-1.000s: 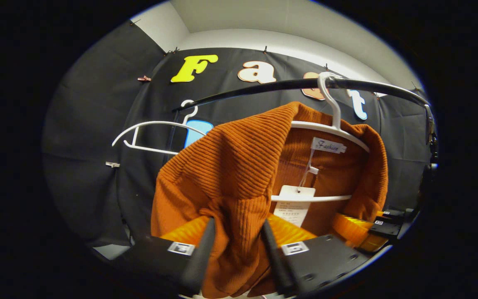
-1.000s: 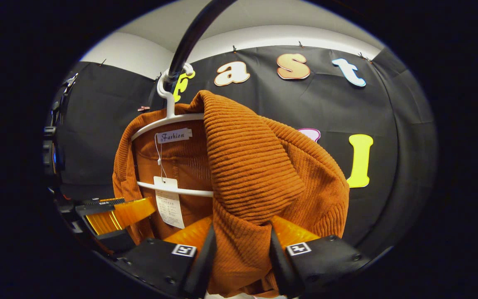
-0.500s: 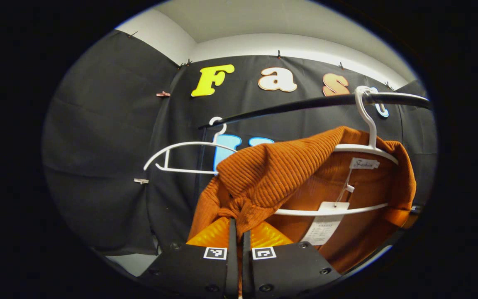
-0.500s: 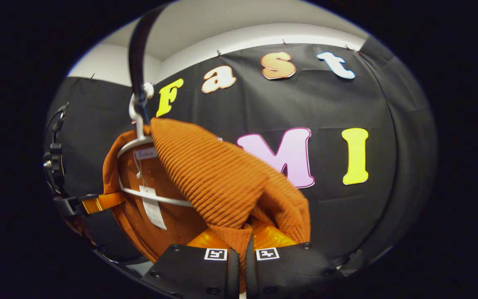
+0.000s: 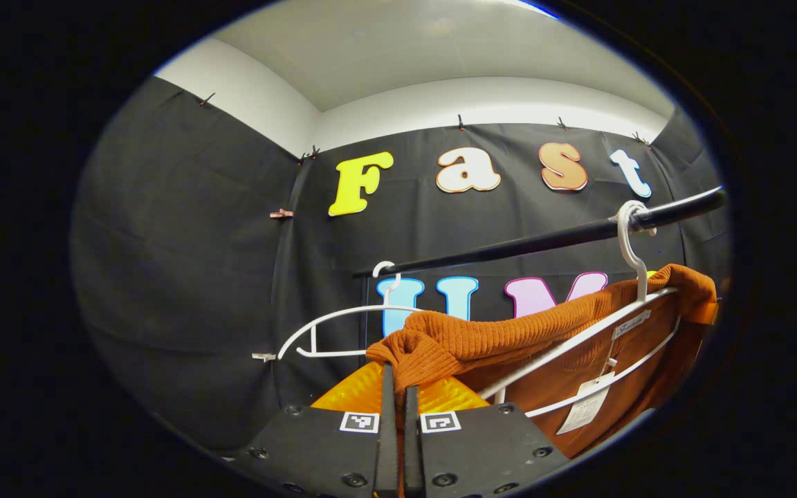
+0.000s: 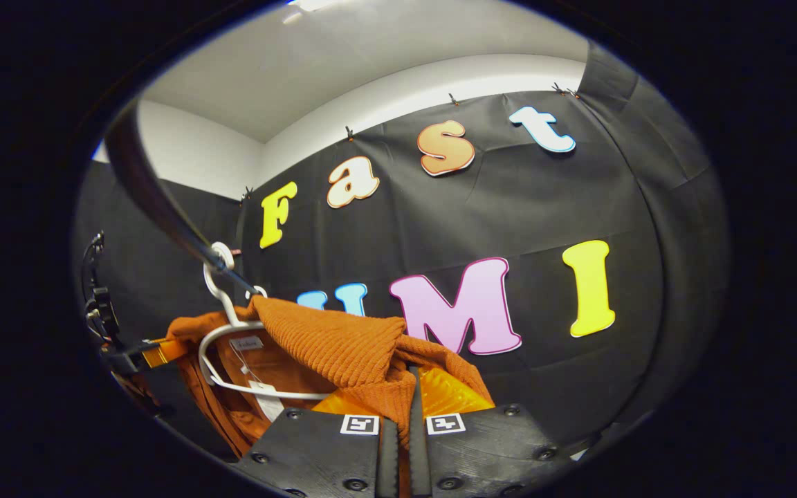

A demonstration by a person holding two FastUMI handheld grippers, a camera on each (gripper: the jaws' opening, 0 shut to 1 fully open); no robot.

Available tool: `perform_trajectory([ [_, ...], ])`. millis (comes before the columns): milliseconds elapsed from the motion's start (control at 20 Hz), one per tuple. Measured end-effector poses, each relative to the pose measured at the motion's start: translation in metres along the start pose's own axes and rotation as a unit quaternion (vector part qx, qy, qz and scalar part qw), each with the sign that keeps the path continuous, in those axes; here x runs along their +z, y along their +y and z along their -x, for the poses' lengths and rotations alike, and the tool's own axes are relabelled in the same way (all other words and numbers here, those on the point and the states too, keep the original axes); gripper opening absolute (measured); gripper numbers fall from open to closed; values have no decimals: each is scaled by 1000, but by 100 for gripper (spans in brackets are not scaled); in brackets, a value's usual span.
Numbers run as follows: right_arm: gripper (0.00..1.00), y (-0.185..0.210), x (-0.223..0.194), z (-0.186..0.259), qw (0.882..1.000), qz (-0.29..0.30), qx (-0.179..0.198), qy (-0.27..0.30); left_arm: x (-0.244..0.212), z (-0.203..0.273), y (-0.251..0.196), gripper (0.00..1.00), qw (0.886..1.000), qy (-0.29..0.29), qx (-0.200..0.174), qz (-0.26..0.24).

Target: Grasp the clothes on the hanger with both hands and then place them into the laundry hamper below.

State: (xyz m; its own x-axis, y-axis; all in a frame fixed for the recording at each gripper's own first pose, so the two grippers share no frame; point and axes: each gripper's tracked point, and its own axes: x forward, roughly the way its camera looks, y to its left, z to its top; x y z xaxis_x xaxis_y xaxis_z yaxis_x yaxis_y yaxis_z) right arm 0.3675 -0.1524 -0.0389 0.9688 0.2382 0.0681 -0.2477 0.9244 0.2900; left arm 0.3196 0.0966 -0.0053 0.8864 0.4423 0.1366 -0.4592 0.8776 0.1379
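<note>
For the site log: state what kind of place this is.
Probably a staged recording booth set up as a clothes-rail corner: black cloth walls, a black metal rail carrying white plastic hangers, and a ribbed orange knit garment.

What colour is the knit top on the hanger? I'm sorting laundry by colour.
Rust orange, ribbed knit top; clearest in the left gripper view.
</note>
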Motion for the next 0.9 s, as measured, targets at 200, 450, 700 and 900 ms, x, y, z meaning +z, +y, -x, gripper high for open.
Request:
perform_trajectory([
  [200,14,17,33,7,998,-6,54,-17,-1,-16,-2,7,1000,7,-20,-8],
  [450,10,7,44,-15,998,1,56,-36,-9,-35,-3,8,998,24,-54,5],
  [700,10,-41,27,-27,1000,-14,19,-12,-35,-29,-20,8,992,58,-107,34],
  [900,10,-48,20,-46,999,-4,34,-6,-30,-49,-23,7,982,65,-173,34],
])
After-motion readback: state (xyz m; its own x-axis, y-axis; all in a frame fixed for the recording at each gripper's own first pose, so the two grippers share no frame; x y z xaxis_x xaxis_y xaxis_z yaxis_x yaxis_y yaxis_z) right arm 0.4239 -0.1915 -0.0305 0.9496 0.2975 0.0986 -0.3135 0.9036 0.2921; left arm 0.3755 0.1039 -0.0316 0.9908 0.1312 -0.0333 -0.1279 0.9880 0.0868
